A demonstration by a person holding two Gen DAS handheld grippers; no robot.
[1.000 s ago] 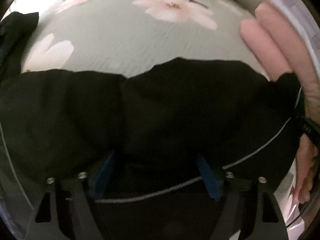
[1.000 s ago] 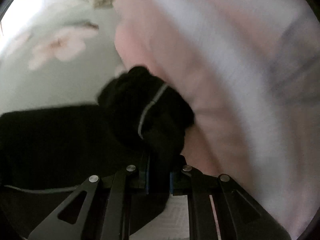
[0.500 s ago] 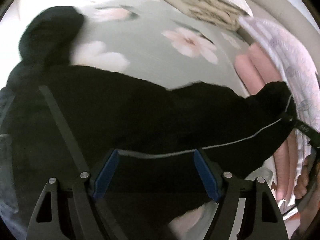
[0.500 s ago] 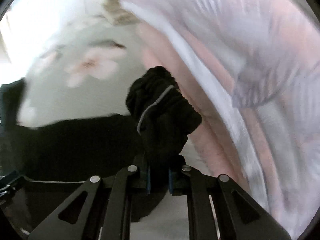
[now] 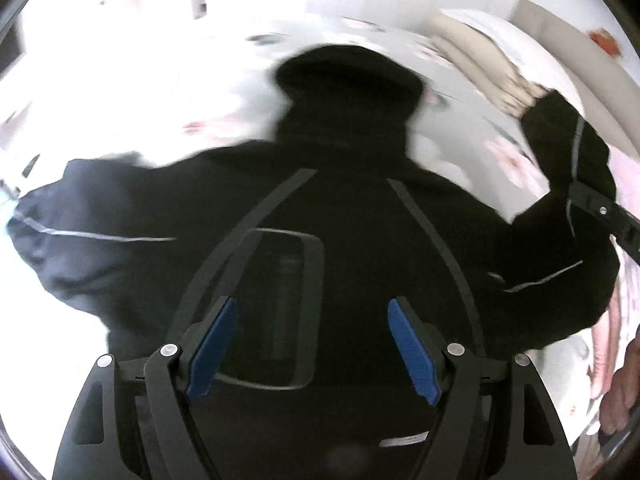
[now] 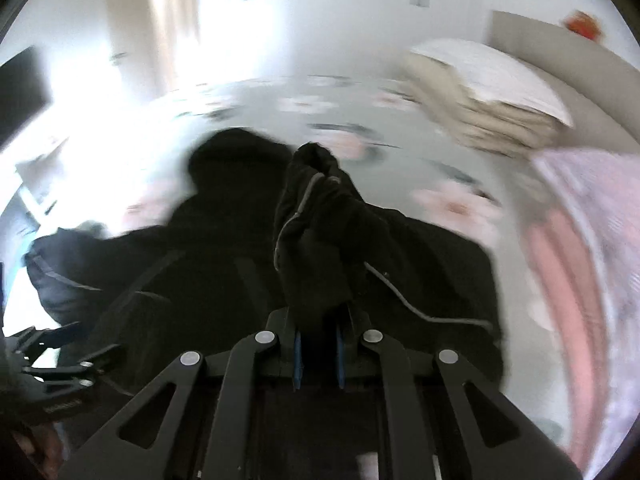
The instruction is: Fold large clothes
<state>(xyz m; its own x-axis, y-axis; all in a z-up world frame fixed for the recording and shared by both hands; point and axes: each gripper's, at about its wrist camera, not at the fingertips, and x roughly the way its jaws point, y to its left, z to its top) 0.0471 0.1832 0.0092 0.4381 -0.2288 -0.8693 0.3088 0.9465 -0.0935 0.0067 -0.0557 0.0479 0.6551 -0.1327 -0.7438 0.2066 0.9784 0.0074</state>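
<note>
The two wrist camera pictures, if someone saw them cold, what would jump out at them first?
A big black jacket fills the middle of both views, spread out over a pale green bedspread with pink flowers. The right gripper is clamped on a bunched fold of it, while the left gripper has its blue pads wide apart with the dark cloth between them. A stack of folded beige linens sits at the upper right.

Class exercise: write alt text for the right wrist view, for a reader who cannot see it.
The right gripper is shut on a bunched fold of a black jacket, lifted above a floral bedsheet. A folded beige blanket lies beyond, and the left gripper shows at the lower left edge.
</note>
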